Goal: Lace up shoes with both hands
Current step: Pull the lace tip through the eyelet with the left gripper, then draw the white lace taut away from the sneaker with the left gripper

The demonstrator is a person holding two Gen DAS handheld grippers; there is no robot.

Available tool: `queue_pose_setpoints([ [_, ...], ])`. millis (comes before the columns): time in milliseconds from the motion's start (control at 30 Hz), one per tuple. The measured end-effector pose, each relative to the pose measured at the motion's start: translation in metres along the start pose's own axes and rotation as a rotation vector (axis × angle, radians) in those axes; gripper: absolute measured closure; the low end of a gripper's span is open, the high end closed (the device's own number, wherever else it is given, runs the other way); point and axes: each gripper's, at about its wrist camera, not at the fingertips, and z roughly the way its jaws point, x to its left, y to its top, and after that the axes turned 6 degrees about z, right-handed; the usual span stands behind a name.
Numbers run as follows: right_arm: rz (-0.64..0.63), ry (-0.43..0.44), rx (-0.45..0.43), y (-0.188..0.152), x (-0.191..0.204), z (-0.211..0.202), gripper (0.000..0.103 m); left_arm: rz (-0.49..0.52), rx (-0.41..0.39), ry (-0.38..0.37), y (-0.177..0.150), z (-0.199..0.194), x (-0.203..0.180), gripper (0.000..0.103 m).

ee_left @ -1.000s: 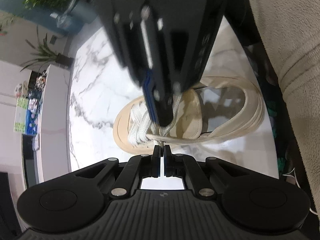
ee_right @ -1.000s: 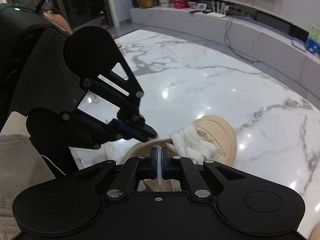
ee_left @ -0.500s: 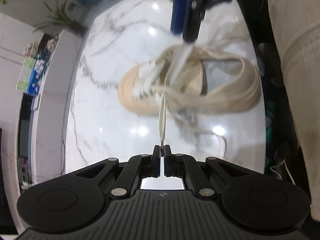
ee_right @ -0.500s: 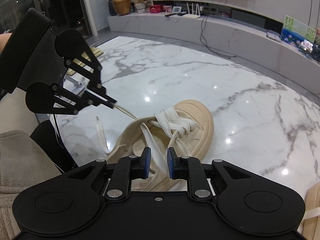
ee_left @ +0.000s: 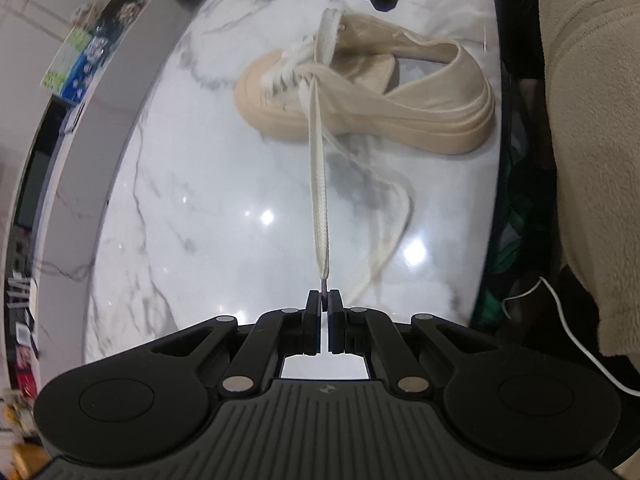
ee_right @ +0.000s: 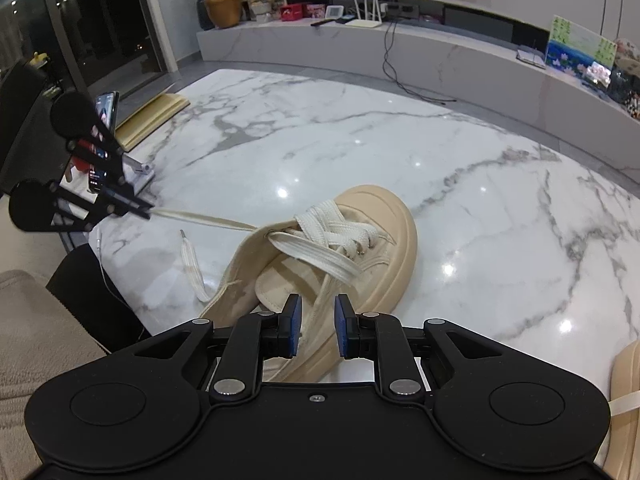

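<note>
While the beige shoe lies on the white marble table with its toe pointing away from me, my left claw is pinched tight on the tip of one white lace. In the left wrist view that lace runs as a straight, taut line from the claw's closed fingers up to the eyelets near the shoe's tongue; in the right wrist view the same claw sits at the left edge of the table, well apart from the shoe, with the lace stretched level between them. My right claw hovers just above the near side of the shoe's opening, its blue-padded fingers standing narrowly apart with nothing gripped. A strand of lace passes below the gap, but the pads do not press on it. The other lace end lies slack on the marble to the left of the shoe, its tip pointing toward the far side. Crossed laces cover the front of the shoe. A phone on a stand is at the table's far left, partly hidden behind the left claw. A second beige shoe peeks in at the near right edge.
</note>
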Motion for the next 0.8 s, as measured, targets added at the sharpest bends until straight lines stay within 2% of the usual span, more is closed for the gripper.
queue_pose_setpoints([
  [167,0.007,-0.008,-0.001,0.002,0.003,0.002,0.086,-0.021,0.023,-0.025,-0.008,0.005,-0.013,0.102],
  [300,0.005,-0.009,0.004,0.002,0.006,0.004,0.086,-0.075,-0.058,-0.01,-0.006,-0.004,-0.012,0.1],
  [367,0.003,-0.01,0.008,0.002,0.007,0.005,0.086,-0.087,-0.106,-0.004,0.0,-0.007,-0.008,0.096],
  [433,0.001,-0.011,0.011,0.001,0.009,0.005,0.085,-0.08,-0.144,0.007,0.009,-0.008,-0.007,0.083],
  [533,0.002,-0.012,0.009,-0.001,0.011,0.004,0.084,-0.04,-0.182,0.043,0.025,-0.006,-0.006,0.076],
  [633,0.013,-0.018,0.003,-0.003,0.01,0.003,0.084,-0.011,-0.201,0.072,0.04,0.002,-0.004,0.073],
  [733,0.02,-0.022,0.002,-0.005,0.009,0.002,0.084,-0.023,-0.206,0.079,0.05,0.022,0.008,0.073],
  [800,0.024,-0.024,-0.001,-0.007,0.008,0.0,0.084,-0.035,-0.201,0.055,0.054,0.034,0.015,0.073],
])
